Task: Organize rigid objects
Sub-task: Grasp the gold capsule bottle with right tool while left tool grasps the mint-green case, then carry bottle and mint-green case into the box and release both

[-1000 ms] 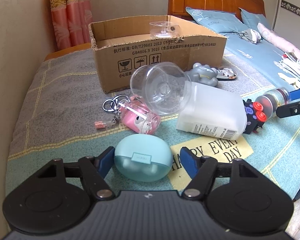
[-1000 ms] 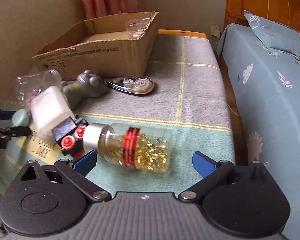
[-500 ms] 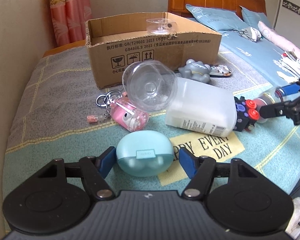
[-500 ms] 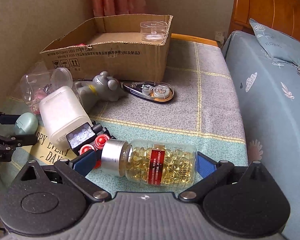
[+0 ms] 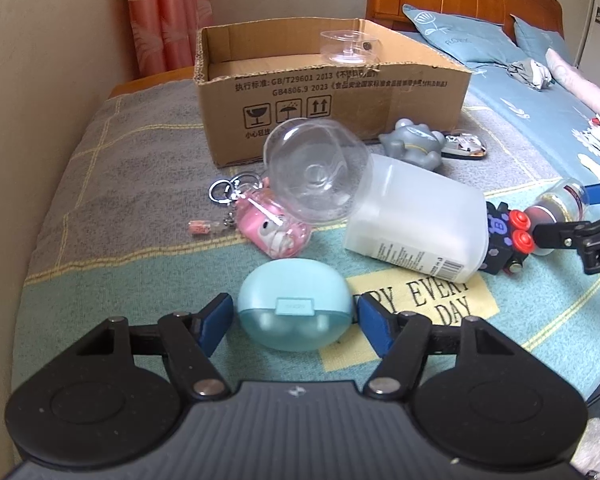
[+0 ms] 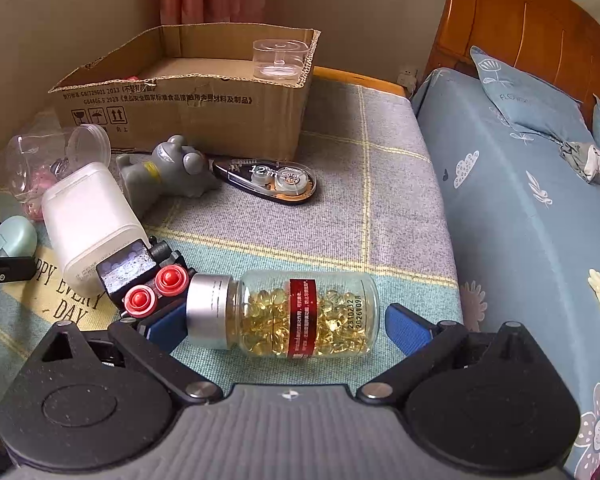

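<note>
Lying loose: one capsule bottle (image 6: pixel 300 314), one earbud case (image 5: pixel 295 305), apparently ungripped.

One box (image 5: pixel 332 92), two clear cups (image 5: pixel 318 172) (image 5: pixel 346 46), one bottle (image 6: pixel 304 314), one tub (image 5: pixel 420 224), one case (image 5: pixel 296 304), one figurine (image 6: pixel 168 168), one keychain (image 5: pixel 270 228), one tape (image 6: pixel 272 180), one toy (image 6: pixel 140 276).

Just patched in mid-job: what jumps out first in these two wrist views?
The teal oval case sits between the open left gripper fingers, and the capsule bottle lies on its side between the open right gripper fingers. Behind the clutter stands the open cardboard box, with a clear container inside.
</note>
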